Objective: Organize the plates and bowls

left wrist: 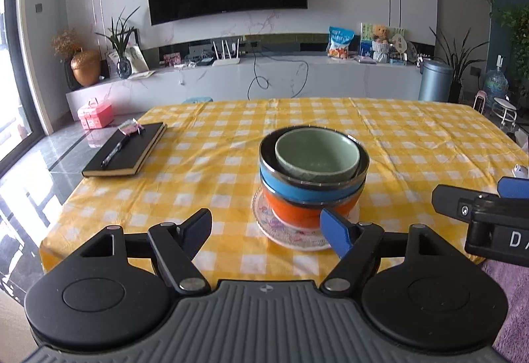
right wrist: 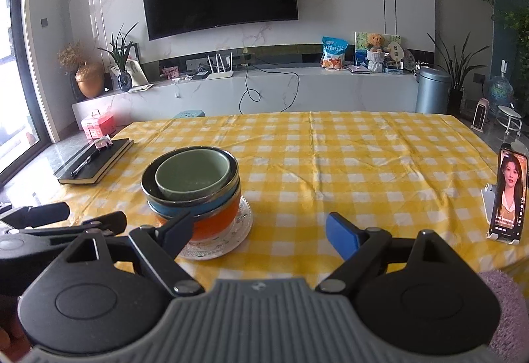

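Observation:
A stack stands on the yellow checked table: a green bowl (left wrist: 316,154) nests in a blue bowl (left wrist: 297,189), which sits in an orange bowl (left wrist: 291,214), on a patterned plate (left wrist: 291,235). My left gripper (left wrist: 269,232) is open and empty, just in front of the stack. My right gripper (right wrist: 261,230) is open and empty, with the stack ahead to its left: green bowl (right wrist: 193,176), blue bowl (right wrist: 195,206), orange bowl (right wrist: 215,225), plate (right wrist: 228,242). The right gripper shows at the right edge of the left wrist view (left wrist: 489,204).
A black notebook (left wrist: 125,149) with a pen lies at the table's far left. A phone on a stand (right wrist: 507,194) plays video at the right edge. The table's near edge runs just under the grippers. A TV console stands beyond.

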Motion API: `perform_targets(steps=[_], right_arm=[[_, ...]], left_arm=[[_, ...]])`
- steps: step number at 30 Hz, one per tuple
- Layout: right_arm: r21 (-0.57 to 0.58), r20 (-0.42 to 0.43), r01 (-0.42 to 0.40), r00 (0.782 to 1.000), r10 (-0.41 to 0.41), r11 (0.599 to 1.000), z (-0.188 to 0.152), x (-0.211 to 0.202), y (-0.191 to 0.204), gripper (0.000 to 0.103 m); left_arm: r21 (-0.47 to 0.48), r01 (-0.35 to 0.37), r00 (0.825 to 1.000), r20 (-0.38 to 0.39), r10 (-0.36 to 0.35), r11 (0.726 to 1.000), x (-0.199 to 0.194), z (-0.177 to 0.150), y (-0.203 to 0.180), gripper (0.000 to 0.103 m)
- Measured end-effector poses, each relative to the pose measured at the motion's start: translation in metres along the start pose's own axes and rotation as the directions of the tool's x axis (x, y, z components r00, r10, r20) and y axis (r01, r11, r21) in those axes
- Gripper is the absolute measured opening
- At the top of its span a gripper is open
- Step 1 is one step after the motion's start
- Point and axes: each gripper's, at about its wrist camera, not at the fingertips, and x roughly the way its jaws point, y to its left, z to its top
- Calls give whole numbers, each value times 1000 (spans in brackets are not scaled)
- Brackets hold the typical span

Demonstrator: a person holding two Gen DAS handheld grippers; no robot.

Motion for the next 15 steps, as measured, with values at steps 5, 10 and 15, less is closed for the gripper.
perform_targets(steps=[5,10,15], right_arm=[[0,-44,-20,999,20,1000,-6,11,3,86],[-20,-70,-28,997,26,999,-11,20,9,86],[-25,-94,-27,995,24,999,-15,26,10,86]], left_arm=[[-9,-8,998,-55,7,1000,11,-7,4,88],[-14,-10,996,-84,9,1000,17,-12,6,88],[-18,-10,995,-100,8,1000,19,-14,5,88]])
